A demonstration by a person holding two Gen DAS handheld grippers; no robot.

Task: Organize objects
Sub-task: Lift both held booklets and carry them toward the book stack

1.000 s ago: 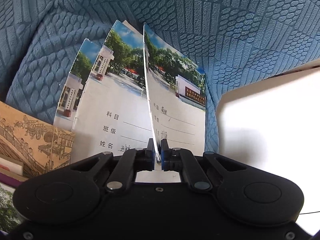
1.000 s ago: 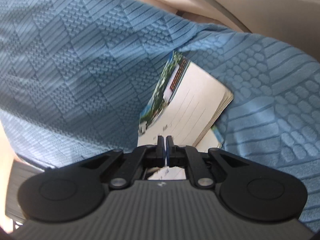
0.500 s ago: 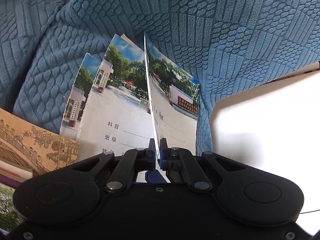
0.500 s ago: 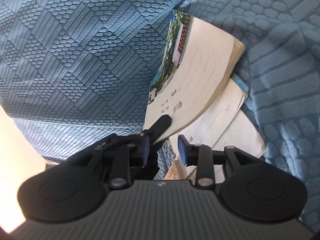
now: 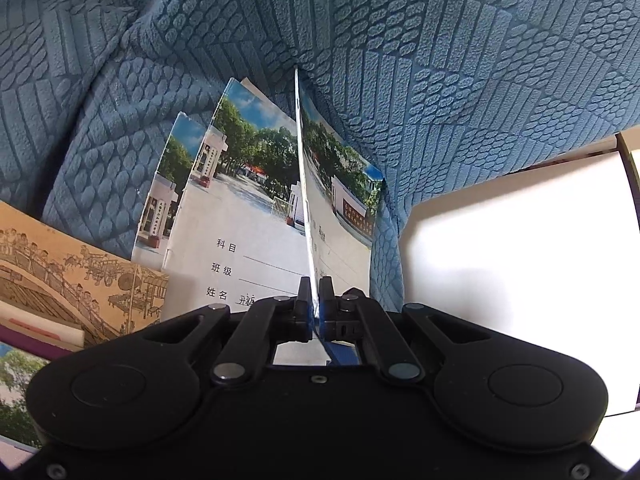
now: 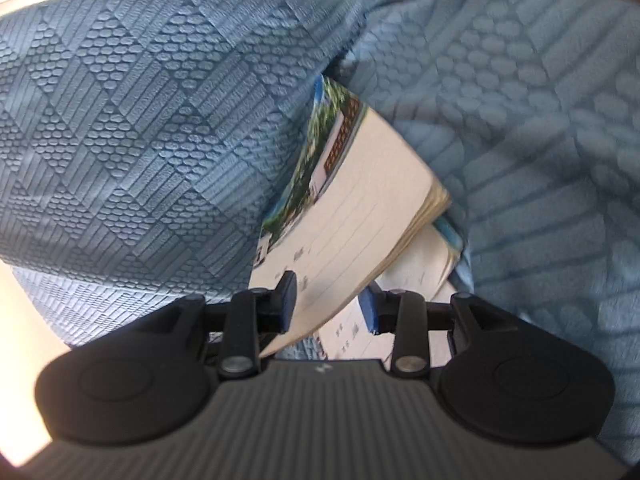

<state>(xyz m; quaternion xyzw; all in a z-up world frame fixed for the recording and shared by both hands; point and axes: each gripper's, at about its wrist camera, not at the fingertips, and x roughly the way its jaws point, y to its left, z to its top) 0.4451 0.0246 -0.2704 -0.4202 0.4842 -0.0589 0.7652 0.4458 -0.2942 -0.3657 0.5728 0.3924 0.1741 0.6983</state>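
Left wrist: we've got the left gripper (image 5: 315, 300) clamped on a thin photo-cover exercise book (image 5: 340, 200), right gripper (image 6: 328, 304) apart; other books still unsorted.

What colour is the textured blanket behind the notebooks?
Blue, the blanket has embossed geometric patches; clearest in the left wrist view.
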